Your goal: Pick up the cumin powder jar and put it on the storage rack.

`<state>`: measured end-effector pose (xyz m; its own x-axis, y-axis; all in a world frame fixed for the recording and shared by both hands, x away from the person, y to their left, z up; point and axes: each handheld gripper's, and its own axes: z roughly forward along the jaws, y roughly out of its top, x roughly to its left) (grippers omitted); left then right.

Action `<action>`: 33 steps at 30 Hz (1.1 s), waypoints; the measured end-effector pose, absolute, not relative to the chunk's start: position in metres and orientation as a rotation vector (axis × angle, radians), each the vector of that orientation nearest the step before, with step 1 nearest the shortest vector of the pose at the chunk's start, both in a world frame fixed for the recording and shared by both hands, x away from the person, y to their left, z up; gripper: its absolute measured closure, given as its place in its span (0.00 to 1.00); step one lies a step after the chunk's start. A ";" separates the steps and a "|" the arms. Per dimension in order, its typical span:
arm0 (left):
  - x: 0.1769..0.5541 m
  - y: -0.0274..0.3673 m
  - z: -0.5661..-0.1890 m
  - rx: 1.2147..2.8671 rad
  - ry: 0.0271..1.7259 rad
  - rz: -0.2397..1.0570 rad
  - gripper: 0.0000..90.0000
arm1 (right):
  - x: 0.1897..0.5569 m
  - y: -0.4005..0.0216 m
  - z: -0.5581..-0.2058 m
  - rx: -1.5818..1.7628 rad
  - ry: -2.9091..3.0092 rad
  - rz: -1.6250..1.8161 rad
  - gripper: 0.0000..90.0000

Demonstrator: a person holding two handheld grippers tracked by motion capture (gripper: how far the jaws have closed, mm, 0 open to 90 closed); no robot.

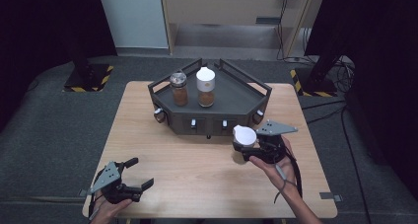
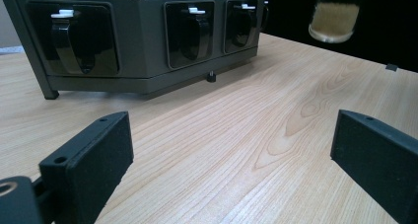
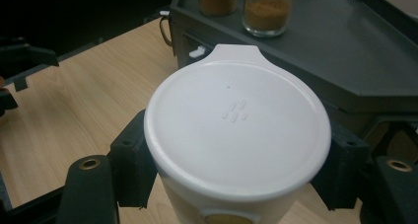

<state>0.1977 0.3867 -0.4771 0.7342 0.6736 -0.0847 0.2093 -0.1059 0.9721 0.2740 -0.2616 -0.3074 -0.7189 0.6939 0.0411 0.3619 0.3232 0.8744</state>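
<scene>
My right gripper [image 1: 246, 147] is shut on a white-lidded spice jar [image 1: 244, 135] and holds it upright above the table, in front of the right end of a dark grey rack [image 1: 231, 93]. In the right gripper view the black pads [image 3: 130, 160] press both sides of the jar [image 3: 236, 120] just under its lid. The left gripper view catches the jar's brown-filled bottom [image 2: 333, 19] hanging in the air. My left gripper [image 1: 140, 172] rests low at the front left, its jaws wide apart with nothing between them [image 2: 231, 160].
Two more spice jars stand on the rack's top, one with a clear cap [image 1: 179, 88] and one with a white cap [image 1: 205, 87]. The rack's front face [image 2: 138, 36] has several recessed slots with white clips. The wooden table [image 1: 197, 184] stretches between the hands.
</scene>
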 end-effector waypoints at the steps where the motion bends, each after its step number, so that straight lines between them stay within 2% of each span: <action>1: 0.198 0.387 -0.477 1.668 0.715 0.455 0.01 | 0.276 -0.261 -0.304 0.942 2.256 1.354 0.34; 23: 0.198 0.387 -0.477 1.667 0.718 0.453 0.01 | 0.318 -0.246 -0.225 0.948 2.229 1.332 0.34; 33: 0.198 0.387 -0.477 1.665 0.721 0.453 0.01 | 0.349 -0.232 -0.209 0.990 2.206 1.286 0.34</action>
<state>0.1976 0.3874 -0.4774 0.7315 0.6760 -0.0888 0.2128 -0.1026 0.9717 0.3490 -0.2322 -0.2092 -0.6690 0.7432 0.0097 0.3747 0.3260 0.8680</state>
